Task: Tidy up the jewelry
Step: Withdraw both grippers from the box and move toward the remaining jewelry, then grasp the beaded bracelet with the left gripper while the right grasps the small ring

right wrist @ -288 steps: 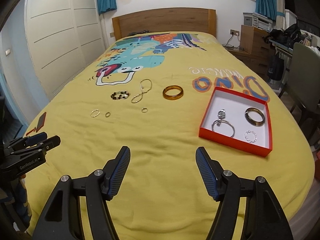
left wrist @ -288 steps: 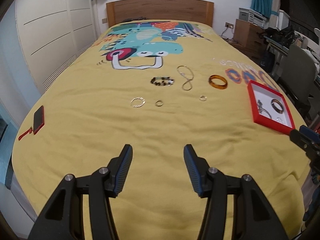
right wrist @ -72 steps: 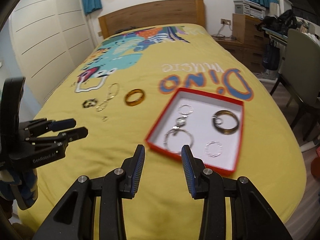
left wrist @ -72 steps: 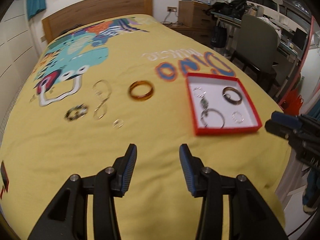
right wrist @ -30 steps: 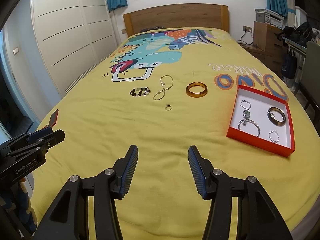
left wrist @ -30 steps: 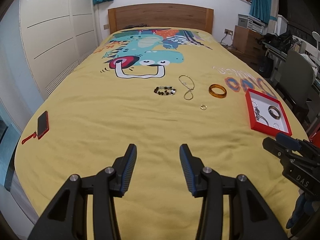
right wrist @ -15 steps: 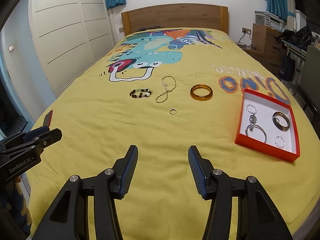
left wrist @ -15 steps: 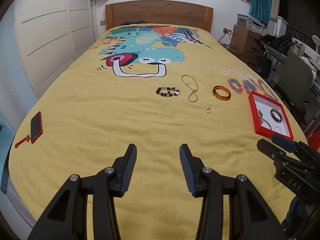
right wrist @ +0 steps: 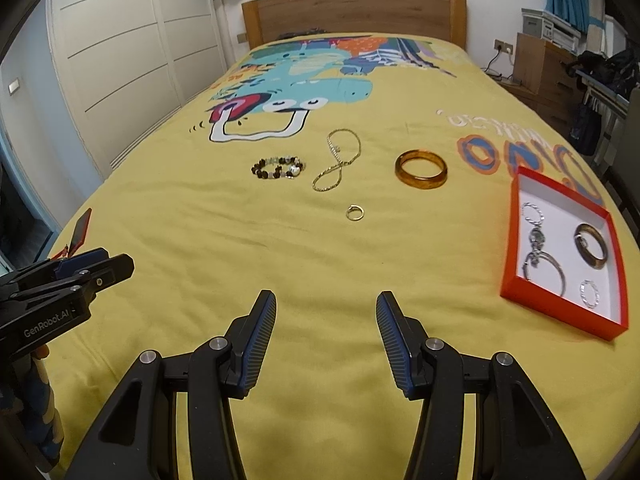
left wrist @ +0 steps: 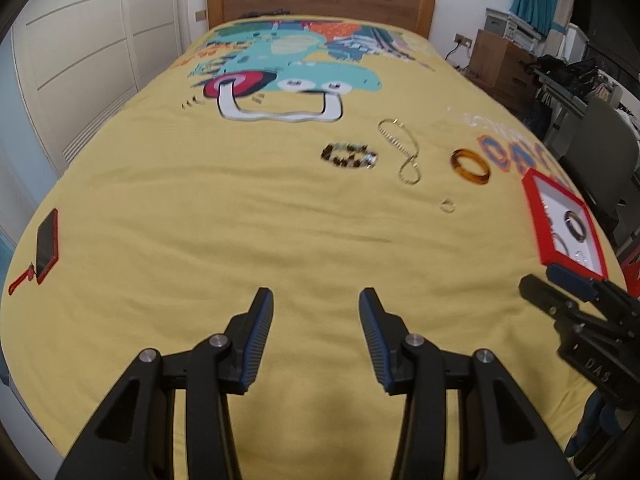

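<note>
On the yellow bedspread (right wrist: 240, 240) lie a beaded bracelet (right wrist: 277, 167), a gold chain (right wrist: 338, 160), an amber bangle (right wrist: 421, 169) and a small gold ring (right wrist: 355, 212). A red box (right wrist: 564, 312) at the right holds several silver rings, a charm and a dark bangle (right wrist: 591, 251). My right gripper (right wrist: 326, 306) hovers open and empty over the near part of the bed, short of the ring. My left gripper (left wrist: 316, 304) is open and empty too, further left. The left view shows the same bracelet (left wrist: 349, 155), chain (left wrist: 404, 148), bangle (left wrist: 470, 166), ring (left wrist: 447, 205) and box (left wrist: 536, 216).
A red phone (left wrist: 47, 242) with a strap lies at the bed's left edge. A wooden headboard (right wrist: 354, 16) closes the far end. White wardrobe doors (right wrist: 120, 60) stand at the left. A chair (left wrist: 596, 152) and a cluttered desk stand at the right.
Both grippers have moved forward and down toward the jewelry, which now looks larger and closer. Their jaws stand as wide as before.
</note>
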